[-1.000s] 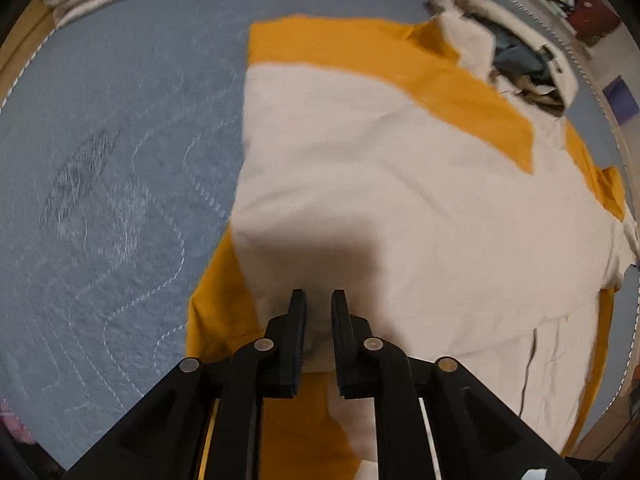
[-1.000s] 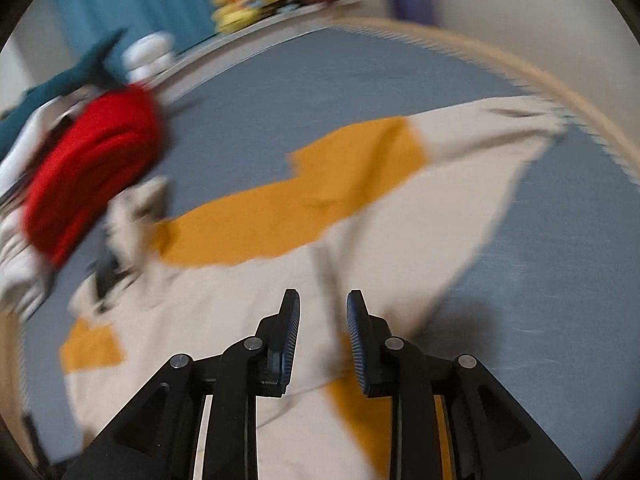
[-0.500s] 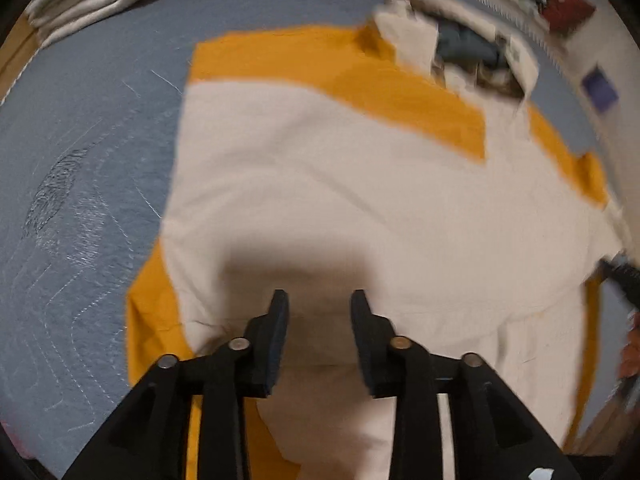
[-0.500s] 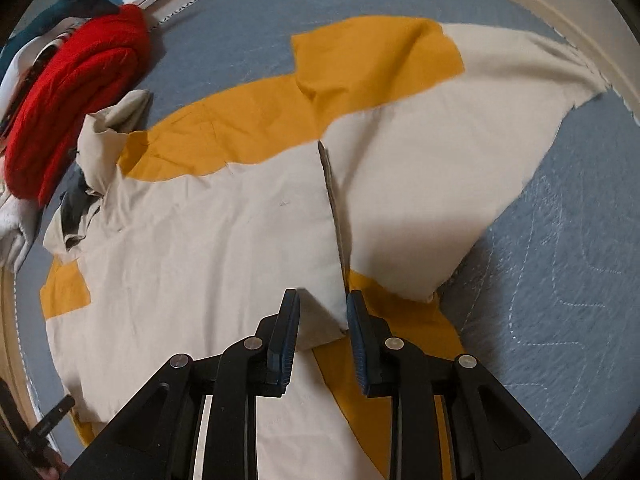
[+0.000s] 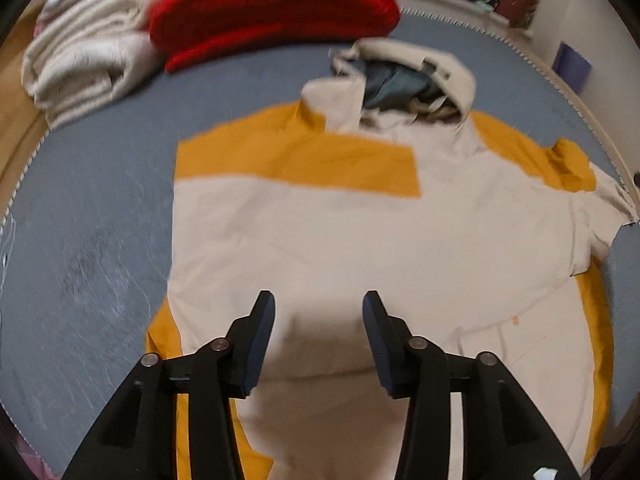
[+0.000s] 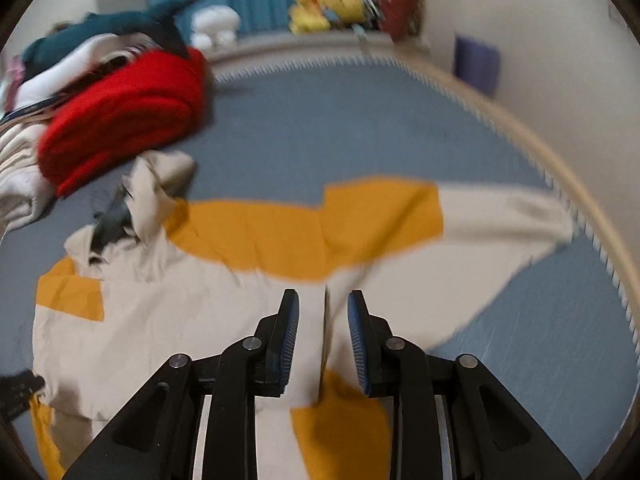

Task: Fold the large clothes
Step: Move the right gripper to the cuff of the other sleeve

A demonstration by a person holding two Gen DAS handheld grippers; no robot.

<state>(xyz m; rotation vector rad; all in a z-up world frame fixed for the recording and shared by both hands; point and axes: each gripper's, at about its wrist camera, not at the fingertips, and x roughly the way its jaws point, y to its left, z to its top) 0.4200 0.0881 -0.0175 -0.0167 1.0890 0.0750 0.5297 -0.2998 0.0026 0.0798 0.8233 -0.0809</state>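
A large cream and mustard-yellow hooded jacket [image 5: 360, 232] lies spread on the grey-blue quilted bed, hood [image 5: 416, 76] at the far end. One sleeve is folded across the body. My left gripper [image 5: 319, 312] is open and empty above the jacket's lower body. In the right wrist view the jacket [image 6: 180, 304] fills the middle, its other sleeve [image 6: 500, 220] stretched out toward the bed's right edge. My right gripper [image 6: 323, 308] is open, jaws standing on either side of a raised fold edge [image 6: 326, 336] near the armpit, apart from it.
A red folded garment [image 5: 272, 4] and a cream folded blanket [image 5: 88, 60] sit at the head of the bed. The same red pile [image 6: 124, 116] shows in the right wrist view. Plush toys [image 6: 328, 4] line a ledge. The bed's right edge [image 6: 552, 168] borders a wall.
My left gripper has opened wide and drawn back from the jacket's folded part, its view tilting up. My right gripper stays over the fold edge, its view tilted up toward the wall.
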